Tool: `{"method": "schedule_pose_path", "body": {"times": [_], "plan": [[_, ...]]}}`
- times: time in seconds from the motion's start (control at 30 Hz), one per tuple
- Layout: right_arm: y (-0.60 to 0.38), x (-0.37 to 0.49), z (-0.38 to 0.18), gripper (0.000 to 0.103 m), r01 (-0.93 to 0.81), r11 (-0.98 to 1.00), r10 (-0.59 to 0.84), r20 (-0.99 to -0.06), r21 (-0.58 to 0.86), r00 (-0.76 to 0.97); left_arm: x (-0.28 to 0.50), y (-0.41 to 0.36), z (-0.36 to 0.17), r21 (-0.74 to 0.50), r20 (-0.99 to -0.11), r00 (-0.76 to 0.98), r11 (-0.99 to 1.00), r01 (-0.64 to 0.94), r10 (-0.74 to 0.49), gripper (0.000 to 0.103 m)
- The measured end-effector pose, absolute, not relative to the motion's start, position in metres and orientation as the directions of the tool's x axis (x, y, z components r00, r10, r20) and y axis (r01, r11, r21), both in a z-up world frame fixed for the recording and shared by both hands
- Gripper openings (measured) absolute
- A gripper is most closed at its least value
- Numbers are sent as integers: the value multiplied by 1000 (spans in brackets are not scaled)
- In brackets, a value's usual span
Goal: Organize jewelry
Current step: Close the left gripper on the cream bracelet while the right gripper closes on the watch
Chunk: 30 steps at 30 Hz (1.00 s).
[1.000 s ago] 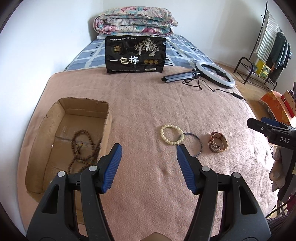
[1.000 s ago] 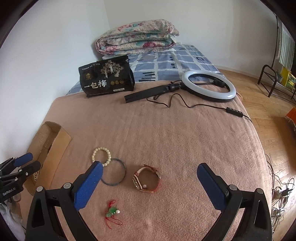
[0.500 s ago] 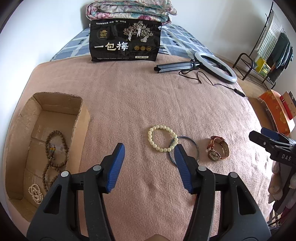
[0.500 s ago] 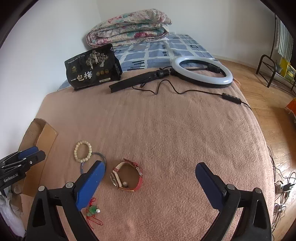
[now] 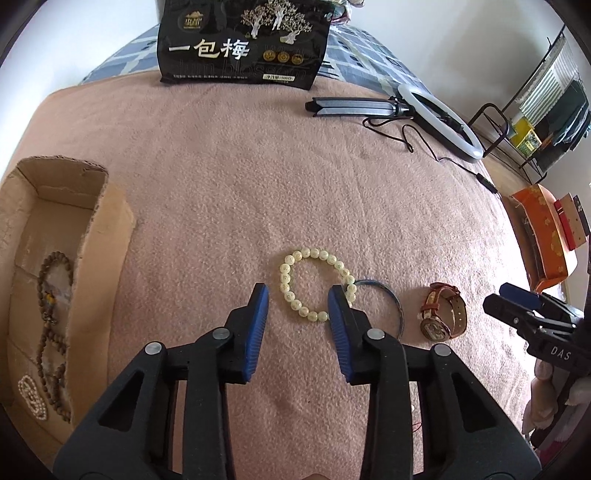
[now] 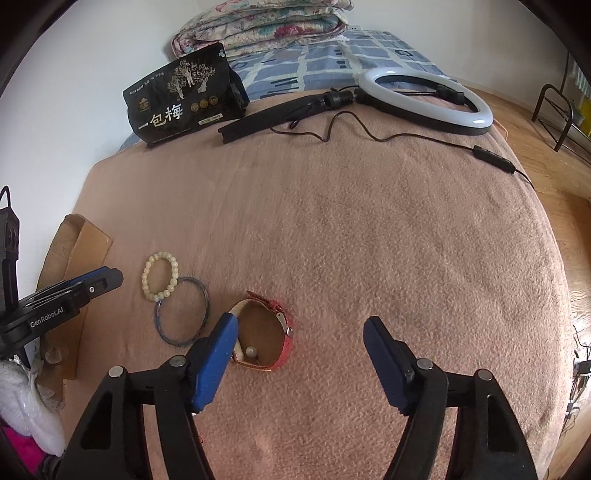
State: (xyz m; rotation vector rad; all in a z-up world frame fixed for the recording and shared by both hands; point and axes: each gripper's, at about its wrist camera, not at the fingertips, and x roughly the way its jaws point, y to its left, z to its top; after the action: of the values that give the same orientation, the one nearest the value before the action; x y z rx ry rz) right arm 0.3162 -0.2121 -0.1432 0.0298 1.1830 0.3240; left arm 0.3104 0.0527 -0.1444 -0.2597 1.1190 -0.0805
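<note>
A cream bead bracelet [image 5: 314, 254] lies on the pink blanket, overlapping a thin blue bangle [image 5: 398, 310]. My left gripper [image 5: 298, 295] hovers over the bracelet's near side with its jaws closing. The pads stand either side of the beads and do not press them. To the right lies a red-strapped watch [image 6: 286, 343]. My right gripper [image 6: 302, 323] is low over it, jaws closing, with the watch between the fingers beside the left one. A cardboard box [image 5: 110, 229] at the left holds a brown bead necklace [image 5: 51, 295] and a small pearl piece [image 5: 31, 395].
A black snack bag [image 5: 240, 40] stands at the back of the bed. A ring light [image 6: 424, 99] with tripod and cable lies at the back right, and a folded quilt [image 6: 266, 26] behind. An orange box [image 5: 543, 236] sits on the floor to the right.
Both grippers sank toward the blanket and their jaws narrowed. The left came over the bead bracelet, the right over the watch. The red-green charm dropped out of the right view.
</note>
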Motion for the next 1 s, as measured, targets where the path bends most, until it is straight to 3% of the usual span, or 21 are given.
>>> {"method": "schedule_pose_path", "body": {"times": [0.23,0.77,1.0], "plan": [[-209,320,-155,56,-239,948,276,-914,209,296,322,50,-160,-256,-889,410,963,-81,-202,28],[-197,325,-175,41,-234,946,279,-929,223,242,340,54,-185,-263,-908,367,958,-117,-204,19],[-196,328,-183,34,-228,951,261,-939,210,225,342,57,-189,-252,-908,374,959,-126,-189,9]]}}
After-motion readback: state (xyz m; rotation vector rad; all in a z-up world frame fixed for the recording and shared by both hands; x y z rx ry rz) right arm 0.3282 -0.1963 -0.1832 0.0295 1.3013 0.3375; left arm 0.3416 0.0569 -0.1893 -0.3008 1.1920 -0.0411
